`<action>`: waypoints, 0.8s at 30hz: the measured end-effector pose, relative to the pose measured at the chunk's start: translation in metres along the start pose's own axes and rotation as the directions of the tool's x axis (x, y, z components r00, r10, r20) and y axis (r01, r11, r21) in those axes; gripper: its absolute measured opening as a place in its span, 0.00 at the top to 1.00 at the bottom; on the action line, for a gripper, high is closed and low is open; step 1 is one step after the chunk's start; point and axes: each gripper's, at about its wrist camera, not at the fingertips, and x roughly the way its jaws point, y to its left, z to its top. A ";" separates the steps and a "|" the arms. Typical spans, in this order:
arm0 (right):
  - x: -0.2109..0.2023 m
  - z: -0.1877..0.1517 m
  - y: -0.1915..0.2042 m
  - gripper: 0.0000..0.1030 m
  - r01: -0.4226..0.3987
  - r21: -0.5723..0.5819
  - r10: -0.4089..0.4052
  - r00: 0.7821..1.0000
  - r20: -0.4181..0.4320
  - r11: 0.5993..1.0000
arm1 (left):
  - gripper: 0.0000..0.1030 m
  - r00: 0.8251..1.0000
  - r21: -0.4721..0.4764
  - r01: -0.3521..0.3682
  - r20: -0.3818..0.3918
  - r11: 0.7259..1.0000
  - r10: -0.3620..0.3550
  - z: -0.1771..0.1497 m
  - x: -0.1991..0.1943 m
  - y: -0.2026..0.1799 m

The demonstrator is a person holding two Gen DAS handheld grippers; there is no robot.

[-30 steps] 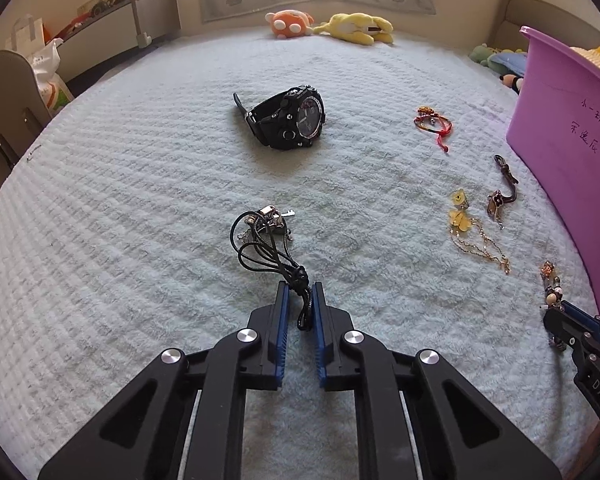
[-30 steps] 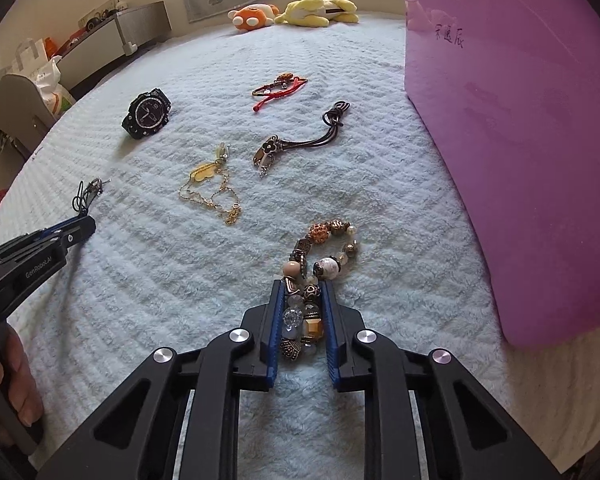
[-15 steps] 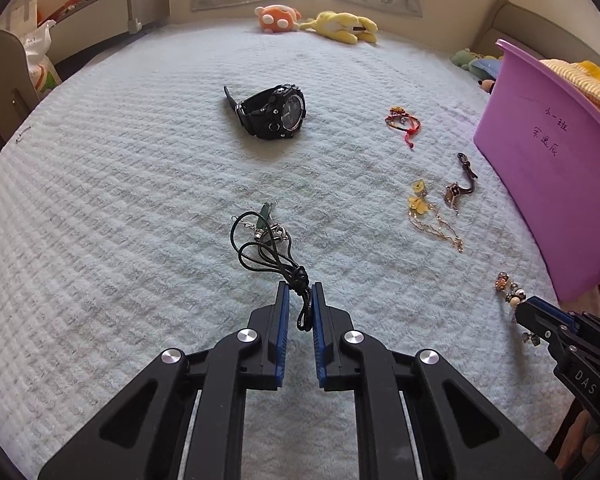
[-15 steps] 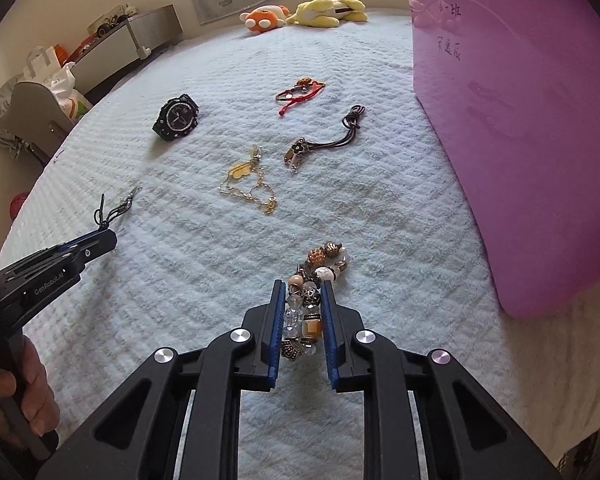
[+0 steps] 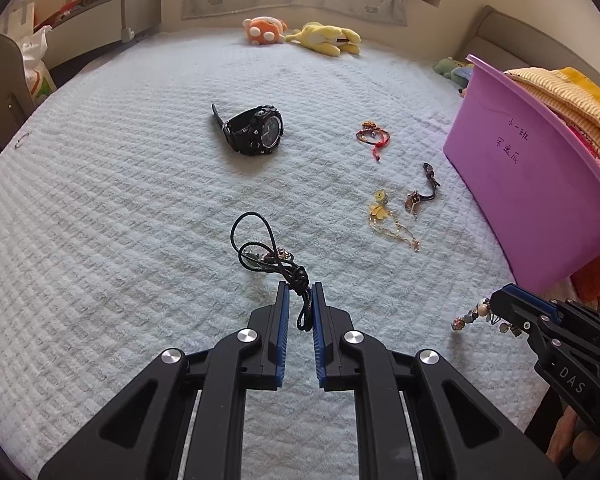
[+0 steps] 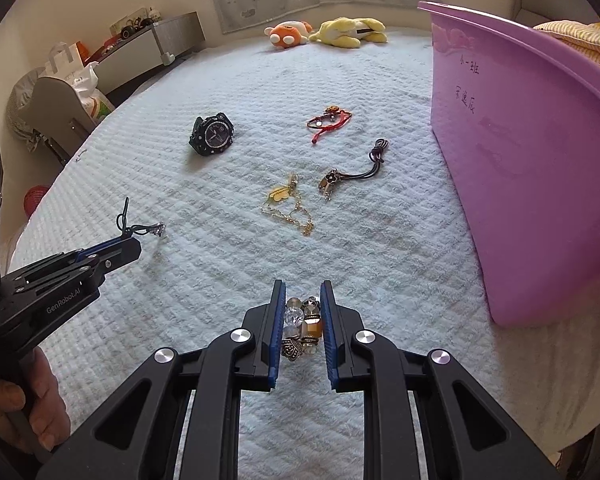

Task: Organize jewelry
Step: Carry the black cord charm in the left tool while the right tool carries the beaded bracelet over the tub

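I am holding my left tool (image 5: 299,294) clamped on the knotted end of a black cord necklace (image 5: 260,248); its loops and small pendant are hanging ahead of the fingertips at the middle of the left wrist frame, above the pale blue quilted bed (image 5: 120,200). In the right wrist frame the same tool (image 6: 130,240) is showing at the left edge with the cord dangling from its tip.

I am gripping a beaded bracelet (image 6: 302,326) in my right tool (image 6: 303,292), the beads bunched between the blue pads at the lower centre. In the left wrist frame that tool (image 5: 496,304) is sitting at the lower right, beads (image 5: 474,314) trailing from its tip.

Lying on the bed further up the frame are a black wristwatch (image 6: 212,136), a red string bracelet (image 6: 328,120), a gold chain with yellow charms (image 6: 290,208) and a brown cord with a flower charm (image 6: 352,172), all apart from one another. A purple plastic bin (image 6: 520,152) is standing along the right side. Two plush toys (image 6: 328,32) are lying at the top centre.
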 end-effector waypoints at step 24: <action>-0.079 0.049 -0.001 0.83 -0.038 -0.025 0.041 0.991 0.130 0.999 | 0.89 0.994 0.073 0.054 0.089 0.996 -0.061 0.043 -0.053 -0.047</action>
